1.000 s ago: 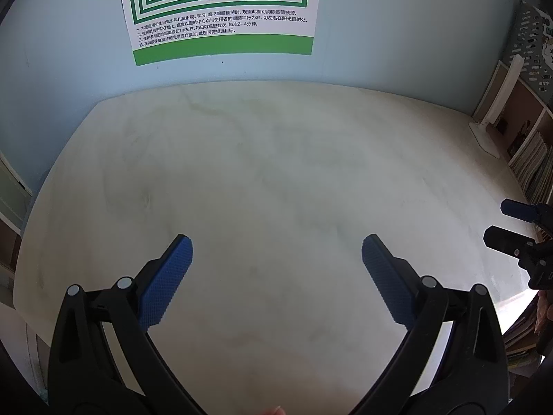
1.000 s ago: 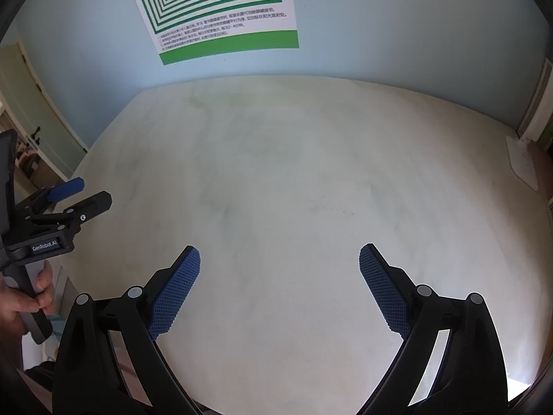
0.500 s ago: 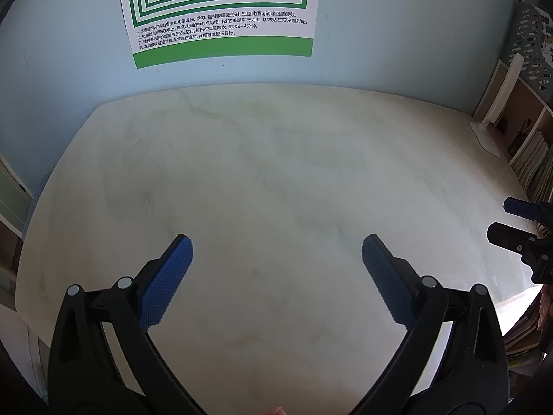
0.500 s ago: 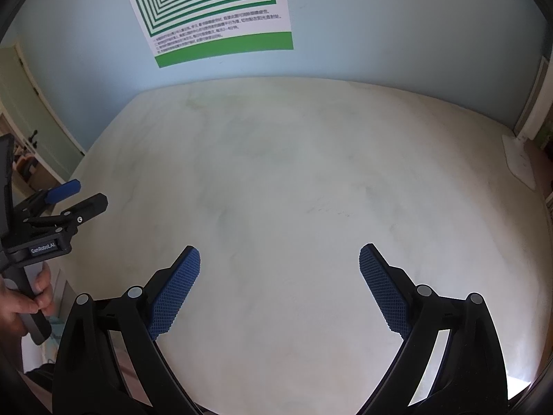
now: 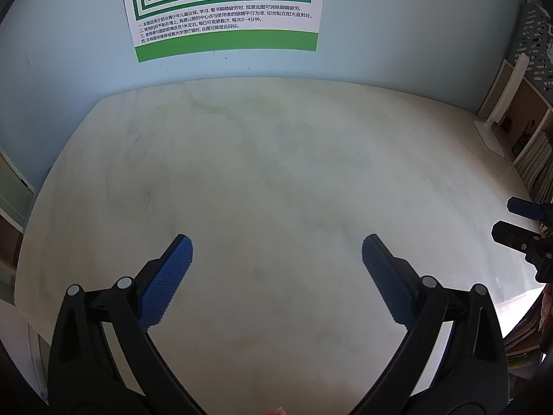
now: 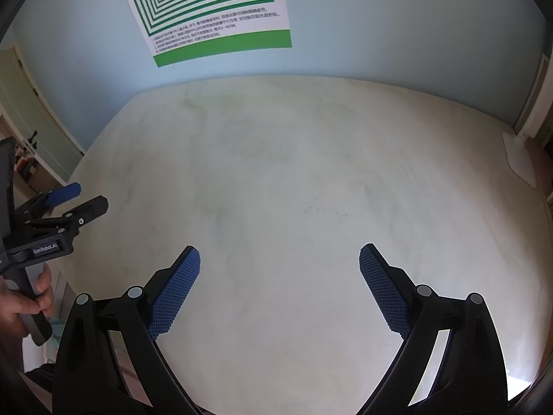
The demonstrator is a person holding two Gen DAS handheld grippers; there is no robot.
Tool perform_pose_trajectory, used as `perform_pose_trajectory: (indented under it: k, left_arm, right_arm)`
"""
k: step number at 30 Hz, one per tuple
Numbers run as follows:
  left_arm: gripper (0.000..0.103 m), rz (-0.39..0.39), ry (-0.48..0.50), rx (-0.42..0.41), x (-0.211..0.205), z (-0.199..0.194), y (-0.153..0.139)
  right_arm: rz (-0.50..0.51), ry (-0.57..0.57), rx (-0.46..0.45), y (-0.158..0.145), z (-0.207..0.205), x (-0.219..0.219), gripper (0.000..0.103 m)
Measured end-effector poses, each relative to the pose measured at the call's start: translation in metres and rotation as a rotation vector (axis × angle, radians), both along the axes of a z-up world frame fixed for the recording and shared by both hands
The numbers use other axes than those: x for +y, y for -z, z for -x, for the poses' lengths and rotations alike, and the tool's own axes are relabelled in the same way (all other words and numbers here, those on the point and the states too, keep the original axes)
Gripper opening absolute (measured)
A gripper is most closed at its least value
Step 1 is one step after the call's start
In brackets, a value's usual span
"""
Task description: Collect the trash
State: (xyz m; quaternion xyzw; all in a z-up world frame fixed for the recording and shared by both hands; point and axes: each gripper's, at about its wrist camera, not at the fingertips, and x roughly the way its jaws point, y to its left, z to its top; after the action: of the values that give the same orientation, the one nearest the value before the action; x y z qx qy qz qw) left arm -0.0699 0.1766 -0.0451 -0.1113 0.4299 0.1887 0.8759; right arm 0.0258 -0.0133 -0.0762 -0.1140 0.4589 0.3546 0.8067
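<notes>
Both tools sit a little lower over the counter (image 5: pixel 276 180) than a second ago, and the green poster (image 5: pixel 224 10) shows a bit more of itself. Nothing else has moved.

The left tool (image 5: pixel 276 266) is spread wide and pinches nothing. The right tool (image 6: pixel 280 273) is spread wide too, and it is bare between its blue pads (image 6: pixel 176 290). From the right view, a hand (image 6: pixel 20 301) grips the handle of the left tool at the left edge. From the left view, the tips of the right tool poke in at the right edge.

No trash shows in either view. The counter looks bare, with only faint marks on it. A white stand (image 5: pixel 490 135) sits at the far right corner, next to a shelf of books (image 5: pixel 535 162). No bin shows either.

I think the job is either just starting or all done, and I cannot tell which.

What could go wrong? A tool could dip too low and bump the hard counter. Swinging to the right could knock the stand or the books, since they sit close to the edge.
</notes>
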Motion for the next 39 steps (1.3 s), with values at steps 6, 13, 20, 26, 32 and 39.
perform_pose_trajectory:
  k: [6,13,20,26,32,39]
  left_arm:
    - [0.096,-0.004,0.006,-0.001,-0.0009,-0.0013,0.0]
    - [0.096,0.004,0.008,-0.002,0.0008,-0.0011,0.0015]
    - [0.096,0.006,0.01,-0.002,0.0028,-0.0018,0.0013]
    - [0.096,0.007,0.014,-0.006,0.0041,-0.0017,-0.0007]
    - [0.096,0.009,0.014,-0.004,0.0051,-0.0008,-0.0013]
    - [0.096,-0.008,0.018,0.013,0.0023,-0.004,-0.0013]
  right_arm:
    - [0.002,0.006,0.004,0.0014,-0.0018,-0.0008,0.093]
    - [0.0,0.009,0.002,0.0015,-0.0017,-0.0033,0.093]
    - [-0.001,0.011,0.001,0.0016,-0.0013,-0.0047,0.093]
    - [-0.001,0.011,0.001,0.0016,-0.0008,-0.0045,0.093]
    - [0.004,0.01,0.004,0.0027,-0.0015,-0.0037,0.093]
    - [0.005,0.005,0.008,0.0047,-0.0018,-0.0023,0.093]
